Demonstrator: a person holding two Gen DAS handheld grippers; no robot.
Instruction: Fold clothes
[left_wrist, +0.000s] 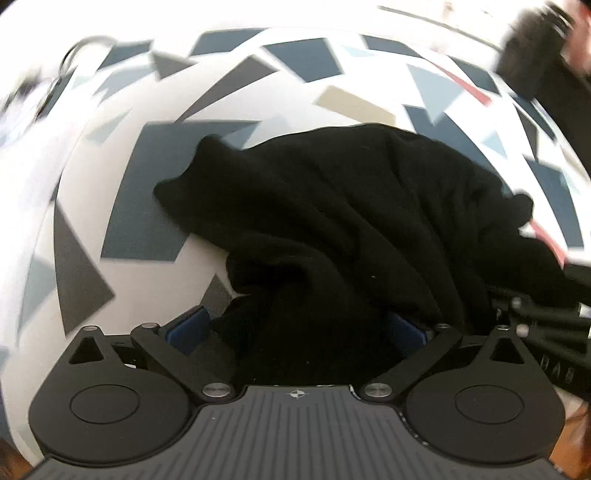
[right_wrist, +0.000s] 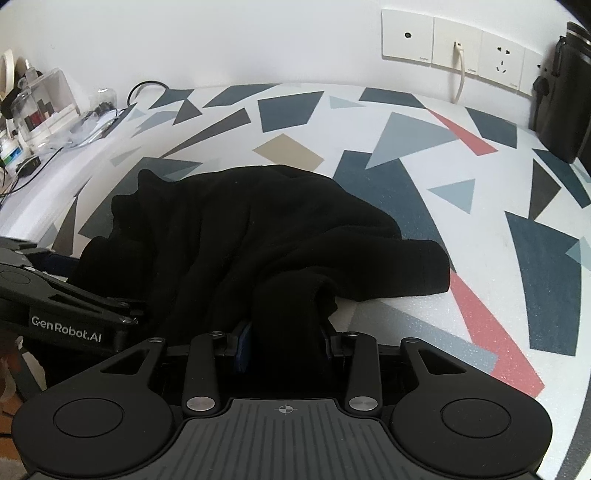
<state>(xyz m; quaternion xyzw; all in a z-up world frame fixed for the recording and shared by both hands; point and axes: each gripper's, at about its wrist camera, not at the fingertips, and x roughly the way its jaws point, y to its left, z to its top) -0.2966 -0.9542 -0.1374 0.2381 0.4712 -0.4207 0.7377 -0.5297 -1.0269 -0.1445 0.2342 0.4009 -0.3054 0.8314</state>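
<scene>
Lying bunched on the patterned mat (right_wrist: 424, 177): black knit garment (right_wrist: 258, 229), soft, limp, fairly thick by its heavy folds; likely sagging and dragging rather than sliding. Being pinched at its near edge by both tools: right gripper (right_wrist: 284, 339) narrowed on a gathered fold, left gripper (left_wrist: 295, 328) set wider with cloth bunched between its blue pads (left_wrist: 186, 328). Better taken at hem corners or shoulder seams. Beyond: wall sockets (right_wrist: 458, 48), desk clutter (right_wrist: 44, 110).

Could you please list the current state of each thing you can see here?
Black garment: crumpled in a heap on the patterned mat, unfolded.
Left claw: shut on the garment's near edge.
Right claw: shut on a bunch of fabric.
Wall socket: white cable plugged in.
</scene>
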